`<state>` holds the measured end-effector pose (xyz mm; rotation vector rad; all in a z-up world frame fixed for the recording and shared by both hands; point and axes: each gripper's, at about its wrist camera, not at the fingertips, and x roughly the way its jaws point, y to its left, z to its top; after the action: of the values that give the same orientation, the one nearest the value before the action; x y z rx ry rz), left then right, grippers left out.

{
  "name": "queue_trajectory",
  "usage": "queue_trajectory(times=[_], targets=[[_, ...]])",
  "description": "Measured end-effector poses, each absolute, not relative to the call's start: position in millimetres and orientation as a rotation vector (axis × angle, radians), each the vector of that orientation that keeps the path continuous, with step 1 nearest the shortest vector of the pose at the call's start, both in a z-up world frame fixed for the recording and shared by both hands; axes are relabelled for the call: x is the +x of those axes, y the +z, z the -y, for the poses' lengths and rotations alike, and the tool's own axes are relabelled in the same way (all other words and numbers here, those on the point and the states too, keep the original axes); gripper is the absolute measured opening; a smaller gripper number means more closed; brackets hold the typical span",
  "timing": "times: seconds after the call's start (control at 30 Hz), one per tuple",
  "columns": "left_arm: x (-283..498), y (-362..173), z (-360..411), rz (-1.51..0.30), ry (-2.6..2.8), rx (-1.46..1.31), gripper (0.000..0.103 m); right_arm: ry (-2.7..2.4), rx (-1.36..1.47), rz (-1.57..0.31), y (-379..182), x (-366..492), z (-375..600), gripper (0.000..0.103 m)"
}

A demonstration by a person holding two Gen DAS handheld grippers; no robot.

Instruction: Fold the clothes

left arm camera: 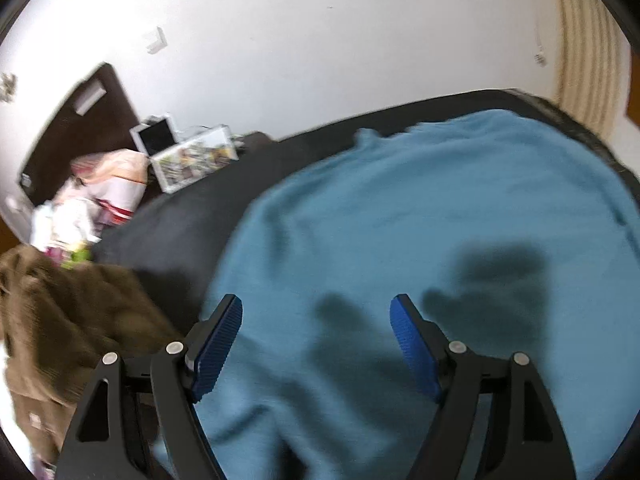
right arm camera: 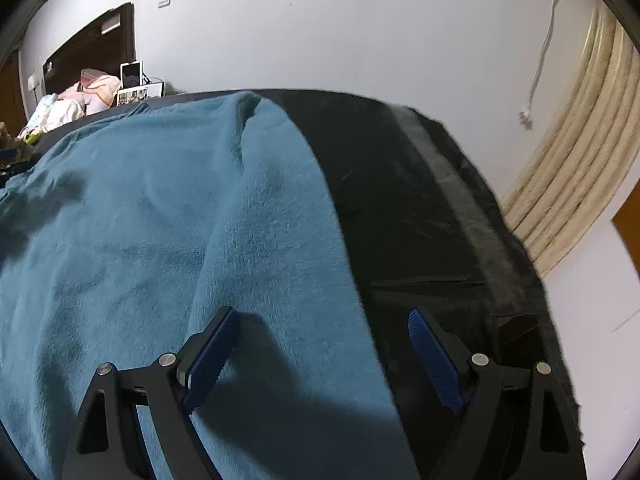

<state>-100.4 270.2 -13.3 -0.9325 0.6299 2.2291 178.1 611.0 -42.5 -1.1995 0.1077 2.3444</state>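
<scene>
Left tongs (left arm camera: 316,312) hang spread and empty over the blue garment (left arm camera: 420,208), which lies flat across the dark bed (right arm camera: 420,200); right tongs (right arm camera: 322,332), equally spread, straddle its right edge, probably lining up a grab for folding.

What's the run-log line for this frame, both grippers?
task: fold clothes | left gripper: open, empty, over teal fleece garment | right gripper: open, empty, over garment's right edge | garment: spread on black surface
</scene>
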Motion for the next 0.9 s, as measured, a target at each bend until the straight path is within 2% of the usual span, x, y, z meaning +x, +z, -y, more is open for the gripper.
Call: queue_trajectory(times=[0.2, 0.3, 0.47, 0.63, 0.8, 0.9], targets=[[-72, -39, -294, -0.644, 2.143, -0.964, 0.080, 2.252, -1.166, -0.158, -48, 176, -643, 0.088], [-62, -48, -292, -0.662, 2.135, -0.966, 0.080, 2.085, -1.130, -0.052, -49, 175, -651, 0.088], [-57, -51, -277, -0.630, 2.139, -0.985, 0.080, 2.031, -1.066, -0.078, -43, 184, -672, 0.088], [-49, -50, -275, -0.626, 2.140, -0.989, 0.081, 2.333, -1.040, -0.357, -19, 190, -654, 0.088], [-31, -50, -278, -0.673, 2.108, -0.949, 0.081, 2.453, -1.224, -0.235, -36, 158, -609, 0.088], [-21, -50, -272, -0.679, 2.084, -0.941, 0.081, 2.326, -1.278, -0.178, -57, 147, -621, 0.088]])
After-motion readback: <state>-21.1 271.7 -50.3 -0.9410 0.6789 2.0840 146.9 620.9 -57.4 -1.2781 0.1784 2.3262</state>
